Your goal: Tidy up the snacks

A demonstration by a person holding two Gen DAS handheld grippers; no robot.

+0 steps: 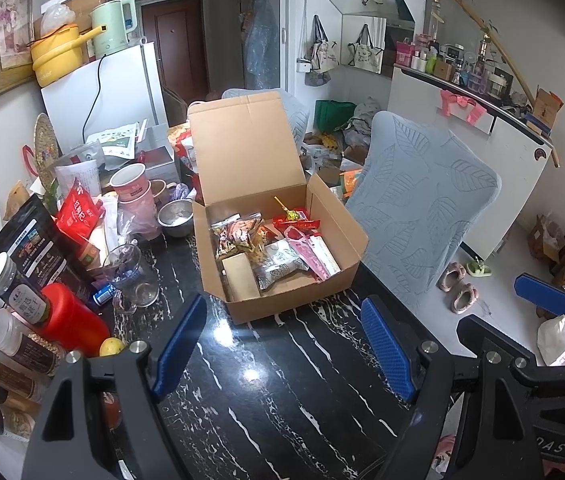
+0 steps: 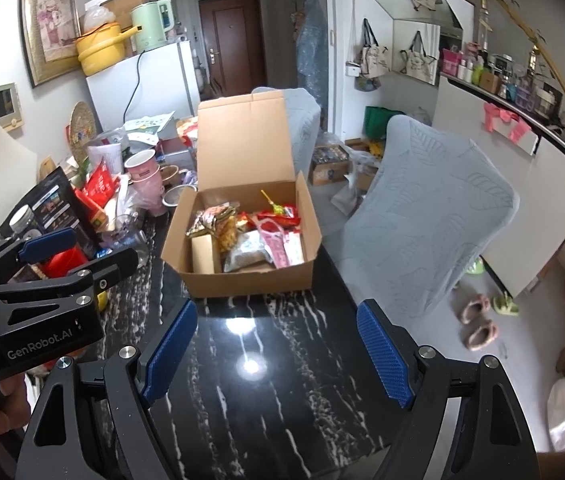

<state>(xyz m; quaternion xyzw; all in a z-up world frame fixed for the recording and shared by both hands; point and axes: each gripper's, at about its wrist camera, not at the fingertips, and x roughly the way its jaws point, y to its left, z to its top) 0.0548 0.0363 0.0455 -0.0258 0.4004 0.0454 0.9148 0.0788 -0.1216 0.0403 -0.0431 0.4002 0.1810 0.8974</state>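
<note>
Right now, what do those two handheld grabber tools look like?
Both are black frames with silver bolts. The left gripper and right gripper each carry two flat blue pads with a ribbed texture on their jaws. The left one's side reads "GenRobot.AI" in white.

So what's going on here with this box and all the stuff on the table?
A person holds two blue-padded grippers over the black marbled table; both the left gripper and the right gripper are open and empty. Ahead, the brown cardboard box sits with its lid up, already holding wrapped snacks. More packets and jars crowd the table's left side.
</note>
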